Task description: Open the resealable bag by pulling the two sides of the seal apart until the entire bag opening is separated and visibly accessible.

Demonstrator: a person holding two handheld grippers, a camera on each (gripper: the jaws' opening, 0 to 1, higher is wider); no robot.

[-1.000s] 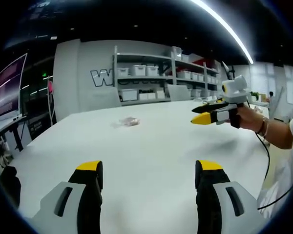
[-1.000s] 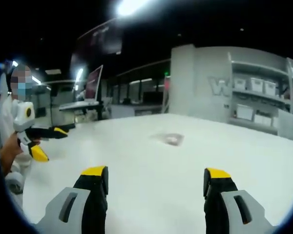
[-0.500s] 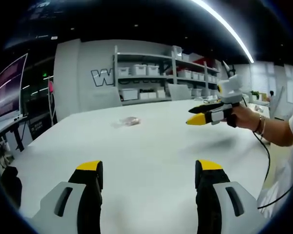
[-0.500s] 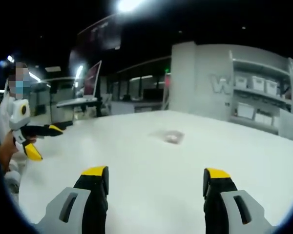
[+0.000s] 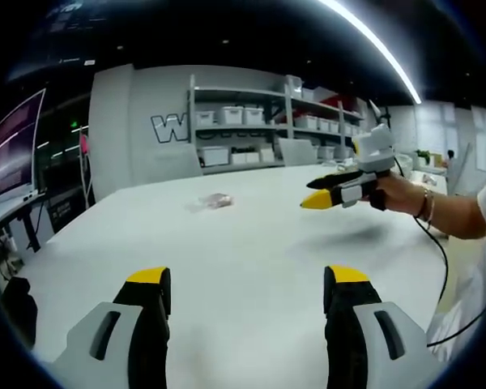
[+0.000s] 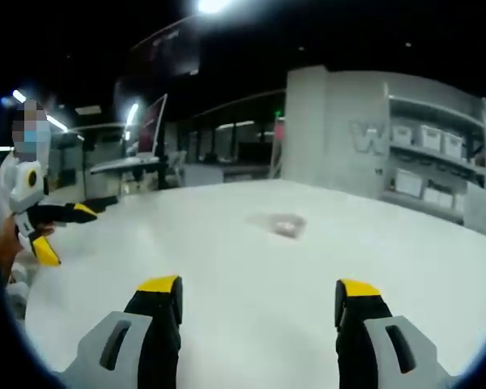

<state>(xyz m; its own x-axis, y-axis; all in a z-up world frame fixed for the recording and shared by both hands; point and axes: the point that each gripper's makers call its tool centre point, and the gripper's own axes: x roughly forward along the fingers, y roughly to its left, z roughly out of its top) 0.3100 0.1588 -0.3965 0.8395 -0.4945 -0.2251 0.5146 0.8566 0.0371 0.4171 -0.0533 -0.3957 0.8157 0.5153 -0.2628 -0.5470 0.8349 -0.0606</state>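
While both grippers hang above the near part of the white table (image 5: 251, 267), the resealable bag (image 5: 211, 202) lies flat and alone toward the table's far side, a small clear pouch with something pinkish inside, well apart from either tool. In the left gripper view the left gripper (image 5: 247, 292) has its two yellow-tipped jaws spread wide with bare tabletop between them, holding nothing. To the right in that view a hand (image 5: 401, 194) holds the right gripper (image 5: 314, 193) above the table, its jaws parted and pointing left. In the right gripper view the bag (image 6: 285, 224) sits ahead, slightly left of centre, and that view's own jaws stand wide apart and empty. Shelves (image 5: 267, 121) with white bins line the far wall.
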